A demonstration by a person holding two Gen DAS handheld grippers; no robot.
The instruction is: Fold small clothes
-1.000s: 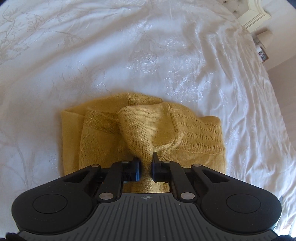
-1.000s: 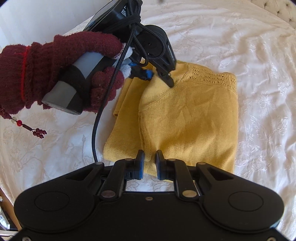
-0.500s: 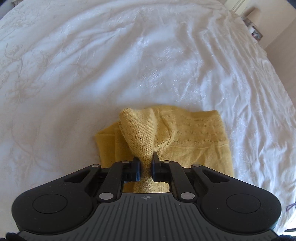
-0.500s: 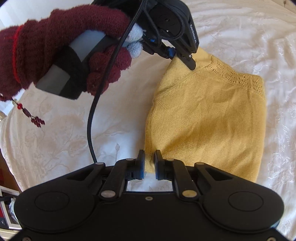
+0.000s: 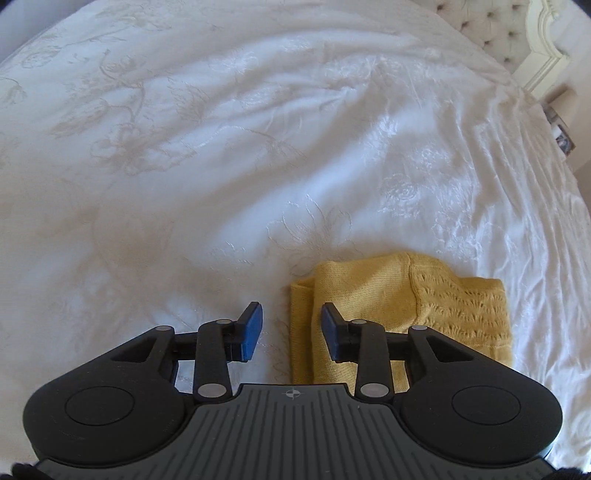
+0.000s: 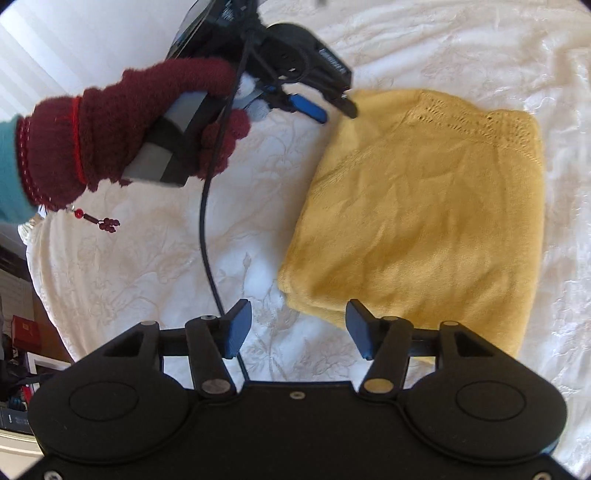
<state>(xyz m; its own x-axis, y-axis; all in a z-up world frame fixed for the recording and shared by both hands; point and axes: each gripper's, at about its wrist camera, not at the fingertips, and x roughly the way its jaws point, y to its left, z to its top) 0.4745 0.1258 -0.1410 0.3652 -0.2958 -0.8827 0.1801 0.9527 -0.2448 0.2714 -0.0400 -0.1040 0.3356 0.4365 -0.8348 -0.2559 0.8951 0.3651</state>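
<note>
A mustard-yellow knit garment (image 6: 424,218) lies folded into a rough rectangle on the white bedspread (image 6: 147,258). It also shows in the left wrist view (image 5: 399,295), at the lower right. My left gripper (image 5: 291,332) is open and empty at the garment's far left corner; it shows from outside in the right wrist view (image 6: 332,107), held by a hand in a dark red glove (image 6: 129,133). My right gripper (image 6: 295,328) is open and empty just off the garment's near left corner.
The embroidered white bedspread (image 5: 221,147) fills both views. A tufted headboard (image 5: 491,29) and a bedside shelf (image 5: 557,122) are at the far right. A black cable (image 6: 207,236) hangs from the left gripper. Furniture and boxes (image 6: 22,332) stand off the bed's left edge.
Both grippers were shut on the garment's left edge and carried it rightward over the rest. Now both have opened and let go; the garment lies flat, folded narrower.
</note>
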